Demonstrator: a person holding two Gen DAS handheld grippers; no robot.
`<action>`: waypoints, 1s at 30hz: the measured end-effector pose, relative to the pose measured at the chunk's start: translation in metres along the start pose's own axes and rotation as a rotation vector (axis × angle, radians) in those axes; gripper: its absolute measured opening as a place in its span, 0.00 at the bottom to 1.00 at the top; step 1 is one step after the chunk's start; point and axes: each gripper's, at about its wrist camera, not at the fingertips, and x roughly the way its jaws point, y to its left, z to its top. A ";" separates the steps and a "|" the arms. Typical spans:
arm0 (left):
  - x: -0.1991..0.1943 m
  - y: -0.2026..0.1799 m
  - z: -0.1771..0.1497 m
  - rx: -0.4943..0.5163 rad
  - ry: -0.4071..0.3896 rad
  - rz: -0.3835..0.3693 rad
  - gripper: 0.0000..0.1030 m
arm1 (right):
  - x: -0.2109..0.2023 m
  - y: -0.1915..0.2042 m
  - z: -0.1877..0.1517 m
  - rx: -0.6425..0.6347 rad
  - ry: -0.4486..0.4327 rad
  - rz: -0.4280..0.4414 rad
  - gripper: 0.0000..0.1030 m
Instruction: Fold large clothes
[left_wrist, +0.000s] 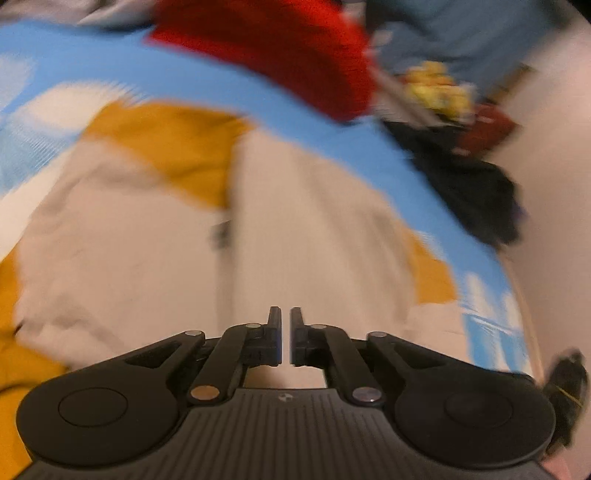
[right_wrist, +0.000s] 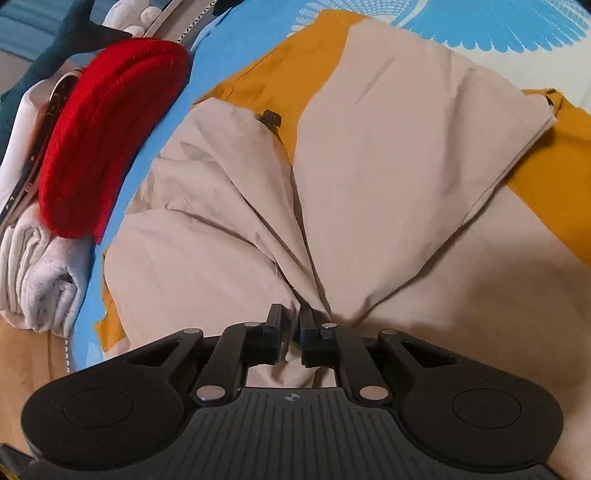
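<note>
Two sleeves of the beige shirt (right_wrist: 388, 155) lie folded inward; right gripper (right_wrist: 290, 321) pinches its gathered cloth, left gripper (left_wrist: 284, 321) pressed together, empty; final folds remain.

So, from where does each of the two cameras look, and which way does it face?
Left wrist: sits behind the left tongs, looking forward over the beige garment; picture blurred; its tongs show, nearly shut, empty.
Right wrist: sits behind the right tongs, looking along the beige garment; its tongs pinch bunched cloth.
Shared: the garment, the red cloth, the blue sheet.

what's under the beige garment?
A mustard cloth shows under the beige garment, over the blue patterned sheet. The right claw pinches the beige fabric. Anything deeper is covered.
</note>
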 end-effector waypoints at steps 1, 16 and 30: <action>0.001 -0.006 -0.003 0.024 0.011 -0.034 0.25 | -0.001 0.004 -0.001 -0.019 -0.005 -0.007 0.08; 0.019 -0.013 -0.018 0.130 0.142 0.096 0.36 | -0.033 0.044 -0.007 -0.241 -0.178 -0.066 0.42; 0.007 -0.062 -0.034 0.310 0.114 -0.002 0.37 | -0.015 0.017 0.004 -0.128 -0.061 -0.097 0.44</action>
